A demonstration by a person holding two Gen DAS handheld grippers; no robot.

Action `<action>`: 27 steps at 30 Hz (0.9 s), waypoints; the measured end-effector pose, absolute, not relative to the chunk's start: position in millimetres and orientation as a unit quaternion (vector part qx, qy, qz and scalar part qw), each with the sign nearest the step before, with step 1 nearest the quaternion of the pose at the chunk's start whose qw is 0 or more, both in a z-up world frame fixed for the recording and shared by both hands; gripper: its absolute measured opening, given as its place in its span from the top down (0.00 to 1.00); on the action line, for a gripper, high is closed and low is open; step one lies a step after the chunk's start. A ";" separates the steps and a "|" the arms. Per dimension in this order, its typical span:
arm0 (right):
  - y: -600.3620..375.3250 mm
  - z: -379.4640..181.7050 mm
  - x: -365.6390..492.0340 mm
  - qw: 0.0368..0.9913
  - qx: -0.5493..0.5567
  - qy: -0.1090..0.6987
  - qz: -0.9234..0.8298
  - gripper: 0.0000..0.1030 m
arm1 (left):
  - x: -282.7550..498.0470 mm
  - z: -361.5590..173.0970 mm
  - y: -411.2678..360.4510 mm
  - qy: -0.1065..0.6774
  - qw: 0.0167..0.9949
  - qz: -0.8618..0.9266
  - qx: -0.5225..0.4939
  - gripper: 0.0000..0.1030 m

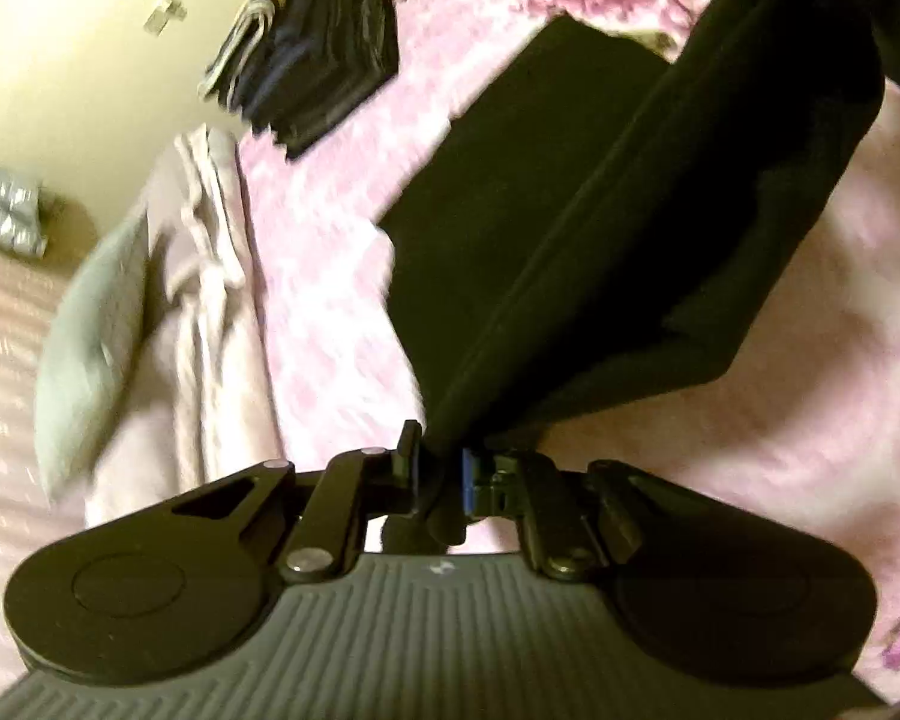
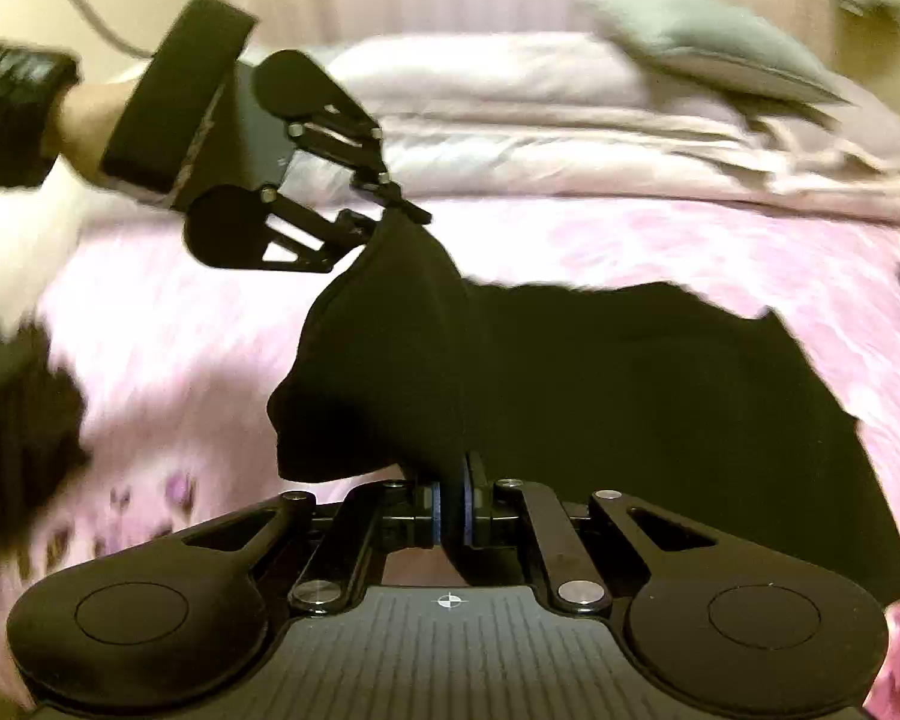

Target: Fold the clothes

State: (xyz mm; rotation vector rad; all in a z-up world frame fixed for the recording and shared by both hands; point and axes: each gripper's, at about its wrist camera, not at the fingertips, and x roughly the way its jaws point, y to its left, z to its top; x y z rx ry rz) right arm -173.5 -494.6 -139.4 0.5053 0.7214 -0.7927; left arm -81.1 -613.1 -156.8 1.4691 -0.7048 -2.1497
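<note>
Gripping one black garment (image 2: 630,396) between them, both claws are closed on its cloth above a bed with a pink floral blanket (image 2: 168,336).

Item 1, left claw (image 1: 441,468): fingers pinched shut on a seamed edge of the garment, which runs up and away from it as a taut black band. In the right wrist view the same claw (image 2: 399,213) shows from the side, lifted above the blanket, with a corner of cloth hanging from its tip; a hand (image 2: 84,114) and a black sleeve (image 2: 12,108) are behind it.

Item 2, right claw (image 2: 450,507): blue pads pressed together on a raised fold of the garment. The rest of the cloth lies spread flat on the blanket beyond and to the right of that fold.

Item 3, left wrist view only: a stack of folded dark clothes (image 1: 324,60) on the blanket, well apart from the garment, with a striped piece at its side.

Item 4, both views: pale bedding (image 2: 510,120) heaped along the blanket's far edge, a grey-green pillow (image 2: 708,42) on it. Motion blur softens all detail.
</note>
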 end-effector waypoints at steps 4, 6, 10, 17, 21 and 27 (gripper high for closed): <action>-518.7 -117.6 -224.5 0.811 0.305 0.274 -0.417 0.95 | -139.6 -116.2 -650.9 -0.281 0.198 -0.773 0.533 0.90; -534.5 -112.4 -256.8 0.796 0.346 0.236 -0.436 0.95 | -173.4 -104.1 -672.3 -0.288 0.184 -0.769 0.540 0.90; -569.9 -127.1 -320.9 0.764 0.417 0.189 -0.455 0.95 | -247.1 -108.8 -715.0 -0.283 0.153 -0.763 0.561 0.90; -633.8 -191.2 -426.2 0.693 0.526 0.149 -0.469 0.95 | -354.4 -201.7 -782.5 -0.254 0.085 -0.752 0.603 0.85; -651.9 -233.5 -466.8 0.645 0.575 0.136 -0.485 0.95 | -386.1 -246.8 -804.2 -0.210 0.084 -0.754 0.617 0.83; -640.7 -248.9 -485.6 0.614 0.605 0.127 -0.491 0.94 | -362.5 -230.5 -826.3 -0.105 0.123 -0.793 0.588 0.54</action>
